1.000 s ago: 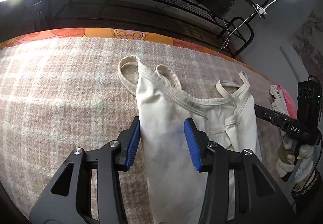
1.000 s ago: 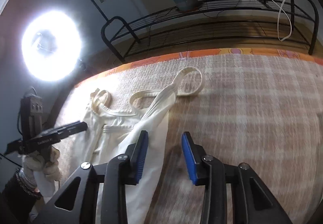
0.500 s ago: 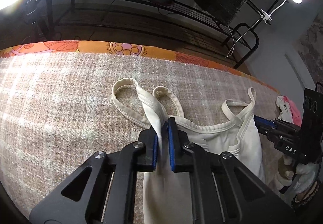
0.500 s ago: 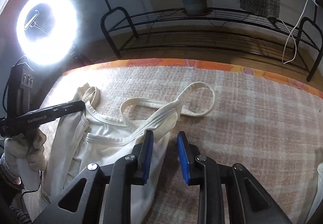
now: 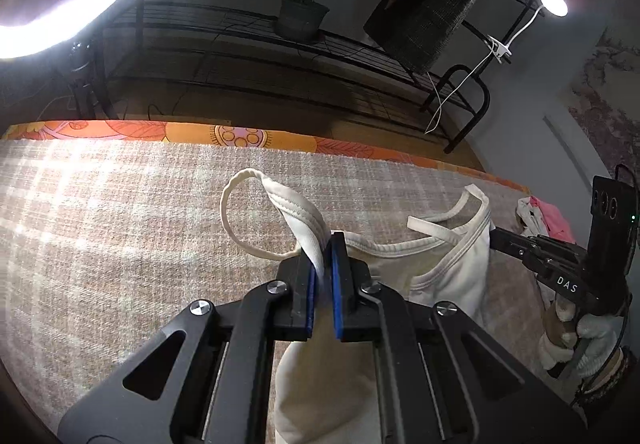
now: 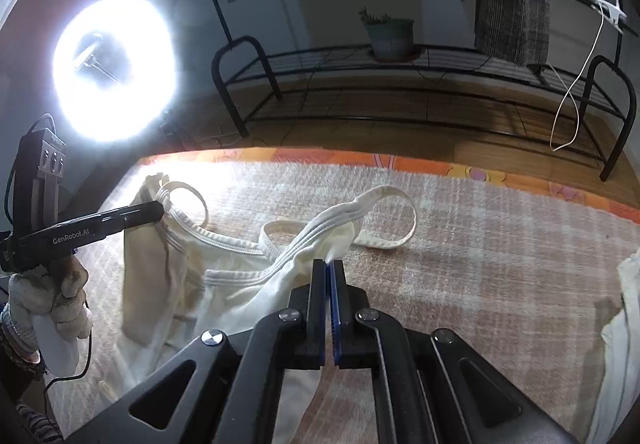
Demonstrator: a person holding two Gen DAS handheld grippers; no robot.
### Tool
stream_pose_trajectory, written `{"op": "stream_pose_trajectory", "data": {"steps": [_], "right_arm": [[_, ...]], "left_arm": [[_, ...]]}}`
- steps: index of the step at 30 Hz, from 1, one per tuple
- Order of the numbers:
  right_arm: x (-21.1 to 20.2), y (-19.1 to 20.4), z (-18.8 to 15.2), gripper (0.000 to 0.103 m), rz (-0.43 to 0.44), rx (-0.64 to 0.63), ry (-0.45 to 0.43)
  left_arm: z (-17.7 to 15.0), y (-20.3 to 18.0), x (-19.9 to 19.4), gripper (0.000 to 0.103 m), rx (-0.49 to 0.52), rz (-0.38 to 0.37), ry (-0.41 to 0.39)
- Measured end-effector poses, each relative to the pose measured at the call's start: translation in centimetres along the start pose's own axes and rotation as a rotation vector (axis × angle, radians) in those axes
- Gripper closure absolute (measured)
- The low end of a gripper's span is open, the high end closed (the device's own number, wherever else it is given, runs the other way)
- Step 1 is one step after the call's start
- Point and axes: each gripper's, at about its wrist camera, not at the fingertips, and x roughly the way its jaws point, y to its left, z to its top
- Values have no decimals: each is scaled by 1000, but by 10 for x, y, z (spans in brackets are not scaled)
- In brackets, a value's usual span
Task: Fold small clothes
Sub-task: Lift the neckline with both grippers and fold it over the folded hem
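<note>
Both of my tools have clamped since a second ago: left tool (image 5: 325, 244) and right tool (image 6: 329, 264) pinch the cream ribbed tank top (image 6: 224, 280), lying limp on the woven plaid bed (image 5: 100, 224) near its far edge.

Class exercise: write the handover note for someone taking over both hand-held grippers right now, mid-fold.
Left hand-held gripper: shut on the cream tank top at one shoulder.
Right hand-held gripper: shut on the same top at the other shoulder.
The top lies on the checked blanket, straps loose.
Done: both shoulders gripped.
Left: no fold is visible yet; fold, flatten, then release.
</note>
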Motion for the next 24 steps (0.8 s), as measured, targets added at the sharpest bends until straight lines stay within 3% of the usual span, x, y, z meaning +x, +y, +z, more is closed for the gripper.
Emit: {"op": "stream_pose_trajectory", "data": {"steps": [6,12,24], "right_arm": [[-34,12,-8,103,2,3,-38],[-81,33,-26,103,2,-11,-69],[-146,86,-114,103,-29,-36,-66]], "left_arm": [[-11,-20,-40,99,44,4,-35],[-44,-33,-81,99,71,12,-51],[-139,-21,-134,99,41,4,-12]]}}
